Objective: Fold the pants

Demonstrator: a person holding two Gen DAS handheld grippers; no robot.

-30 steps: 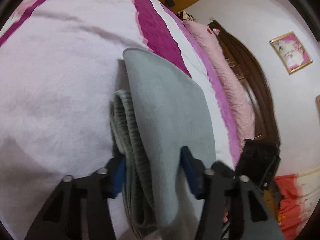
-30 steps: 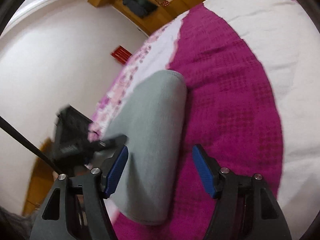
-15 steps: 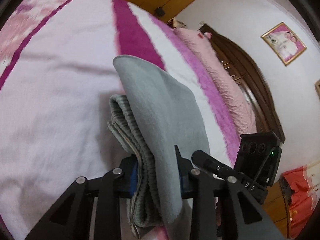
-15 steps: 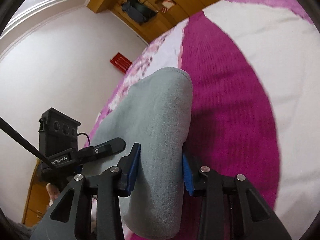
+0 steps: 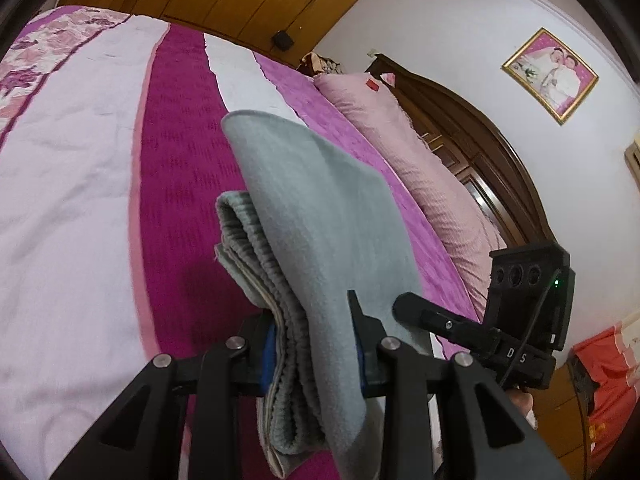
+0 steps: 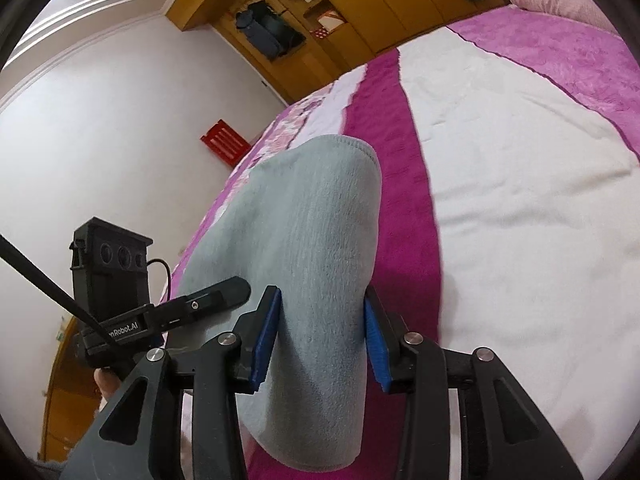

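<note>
The folded grey pants [image 5: 320, 240] form a thick bundle with the ribbed waistband [image 5: 256, 256] on the left side. My left gripper [image 5: 314, 344] is shut on one end of the bundle and holds it above the bed. My right gripper [image 6: 320, 332] is shut on the other end of the same pants [image 6: 304, 240], its blue pads [image 6: 266, 332] pressing both sides. The right gripper also shows in the left wrist view [image 5: 480, 332], and the left gripper shows in the right wrist view [image 6: 160, 316].
Below lies a bed with a pink, white and magenta striped cover [image 5: 80, 200]. A long pink pillow [image 5: 420, 176] lies by the dark wooden headboard [image 5: 492, 152]. Wooden wardrobes [image 6: 360, 12] stand beyond the bed. A red item [image 6: 224, 142] hangs on the white wall.
Both grippers closed on the folded pants, then lifted the bundle off the bed; both views now tilt up toward the room.
</note>
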